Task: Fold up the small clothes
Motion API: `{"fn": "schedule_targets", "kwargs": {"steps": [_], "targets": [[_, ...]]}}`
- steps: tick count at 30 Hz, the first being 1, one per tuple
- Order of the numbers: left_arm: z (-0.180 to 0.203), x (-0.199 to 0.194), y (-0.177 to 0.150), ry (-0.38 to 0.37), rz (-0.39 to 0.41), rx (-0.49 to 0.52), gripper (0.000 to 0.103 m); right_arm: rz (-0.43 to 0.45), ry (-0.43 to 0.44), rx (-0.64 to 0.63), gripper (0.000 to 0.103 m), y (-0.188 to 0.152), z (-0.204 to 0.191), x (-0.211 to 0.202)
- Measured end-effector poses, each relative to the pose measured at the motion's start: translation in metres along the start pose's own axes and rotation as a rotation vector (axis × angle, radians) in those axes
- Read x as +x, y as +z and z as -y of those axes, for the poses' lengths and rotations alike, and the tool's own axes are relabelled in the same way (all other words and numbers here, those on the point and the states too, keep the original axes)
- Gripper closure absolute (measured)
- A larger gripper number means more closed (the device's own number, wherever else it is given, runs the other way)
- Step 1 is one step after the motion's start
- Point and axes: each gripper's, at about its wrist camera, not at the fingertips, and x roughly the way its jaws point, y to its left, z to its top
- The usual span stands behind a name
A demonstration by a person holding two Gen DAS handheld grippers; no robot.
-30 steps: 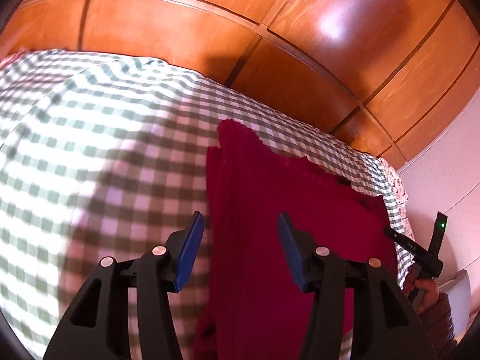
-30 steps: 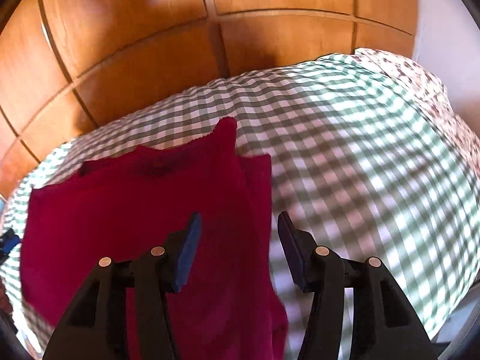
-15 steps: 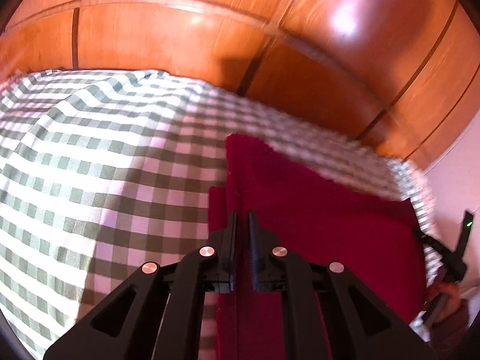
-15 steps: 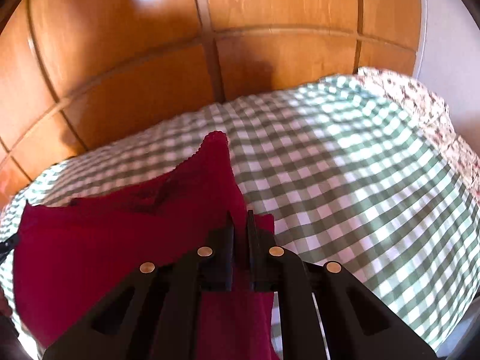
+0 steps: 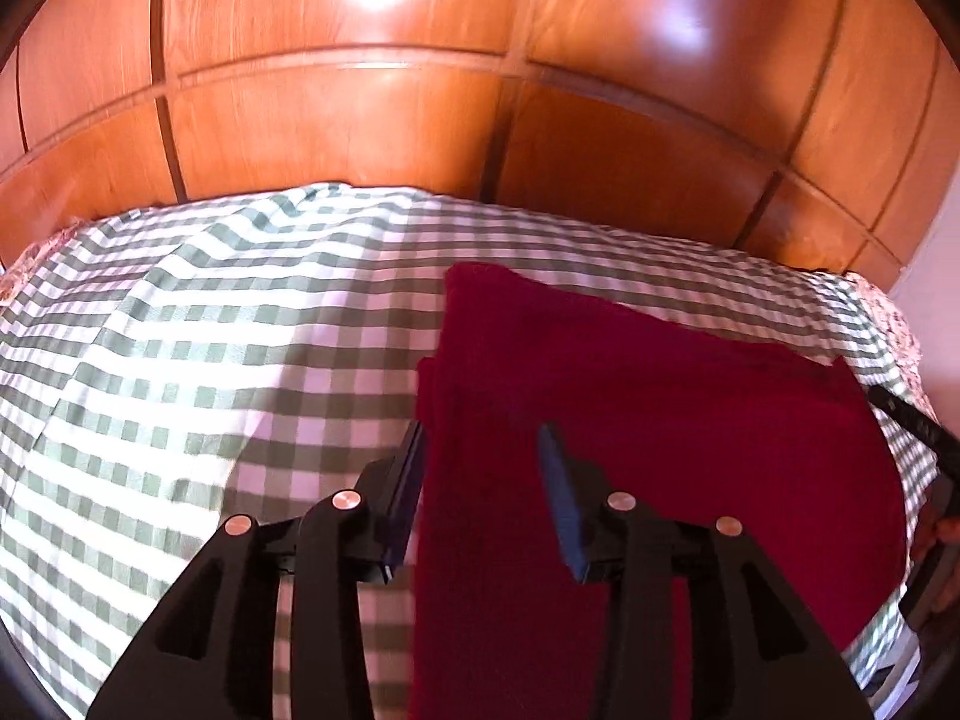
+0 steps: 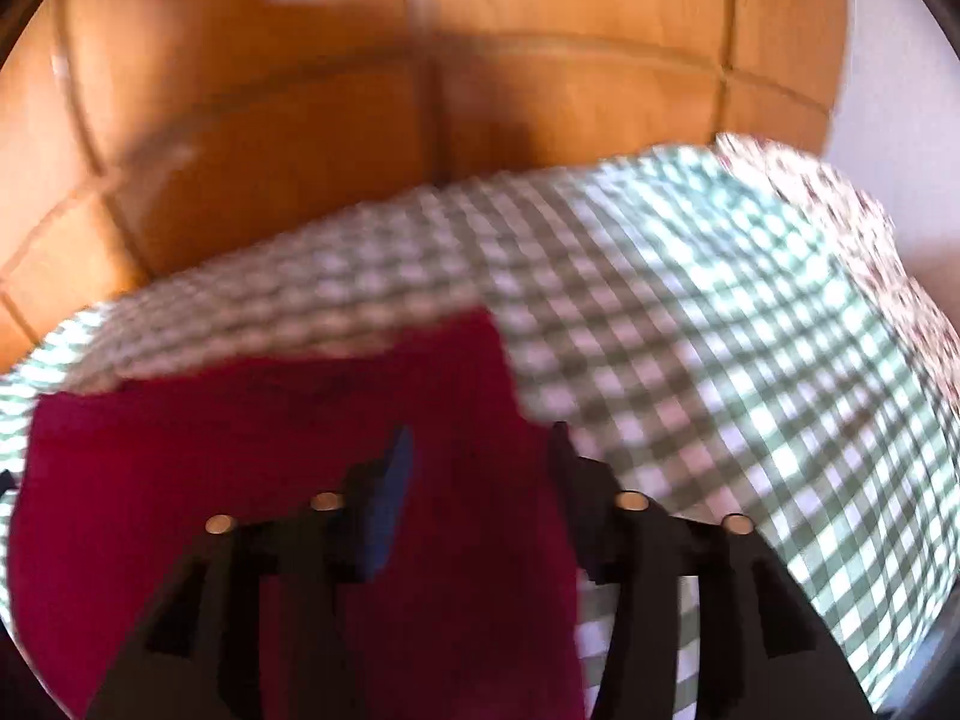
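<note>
A dark red knitted garment [image 5: 660,456] lies flat on the green-and-white checked bedcover [image 5: 210,330], with the glossy wooden panelling [image 5: 420,90] at the far side. The left gripper [image 5: 480,480] sits over the garment's left edge and the right gripper [image 6: 480,474] over its right edge; both have just been opening, fingers apart, cloth between them but not pinched. The risk, as I see it, is that the next pinch catches the bedcover too, or only one layer, leaving the fold crooked.
</note>
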Motion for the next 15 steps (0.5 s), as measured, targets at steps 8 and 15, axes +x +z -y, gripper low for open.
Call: {"fn": "schedule_targets", "kwargs": {"steps": [8, 15], "targets": [[0.026, -0.003, -0.028, -0.032, -0.019, 0.085, 0.048, -0.139, 0.132, -0.254, 0.056, 0.007, -0.107, 0.047], [0.027, 0.000, -0.029, -0.022, -0.020, 0.089, 0.043, -0.146, 0.089, -0.332, 0.101, 0.006, -0.132, 0.056]]}}
